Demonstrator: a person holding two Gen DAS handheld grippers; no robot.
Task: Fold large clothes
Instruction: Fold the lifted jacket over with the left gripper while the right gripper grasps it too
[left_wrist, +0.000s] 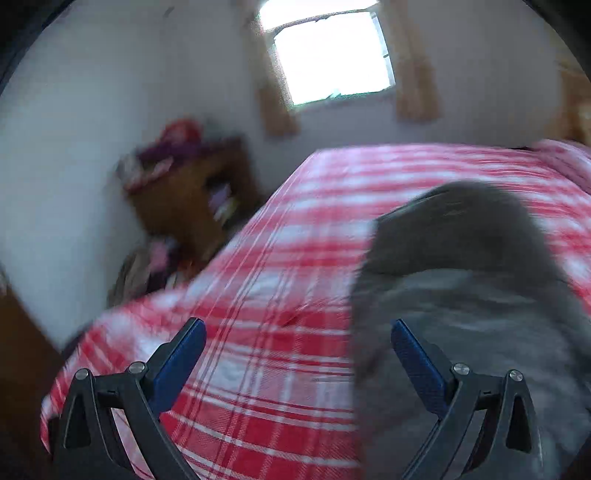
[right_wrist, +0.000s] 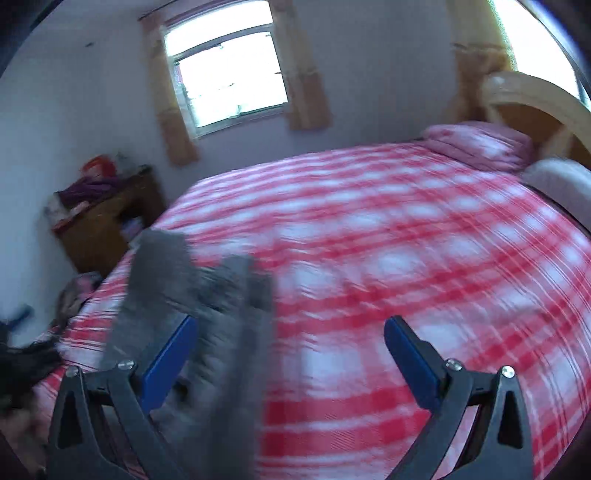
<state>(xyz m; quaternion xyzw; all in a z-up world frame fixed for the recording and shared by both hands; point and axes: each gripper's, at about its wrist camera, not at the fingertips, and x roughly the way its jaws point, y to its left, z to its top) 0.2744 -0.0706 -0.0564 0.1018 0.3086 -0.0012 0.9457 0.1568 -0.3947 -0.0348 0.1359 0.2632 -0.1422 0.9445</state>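
Both tools gape over plaid bedspread (right_wrist: 406, 229); grey garment (left_wrist: 480, 295) beside them.

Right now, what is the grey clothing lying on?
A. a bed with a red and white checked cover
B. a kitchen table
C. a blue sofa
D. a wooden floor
A: the grey garment lies on the bed's red and white checked cover, seen in both wrist views.
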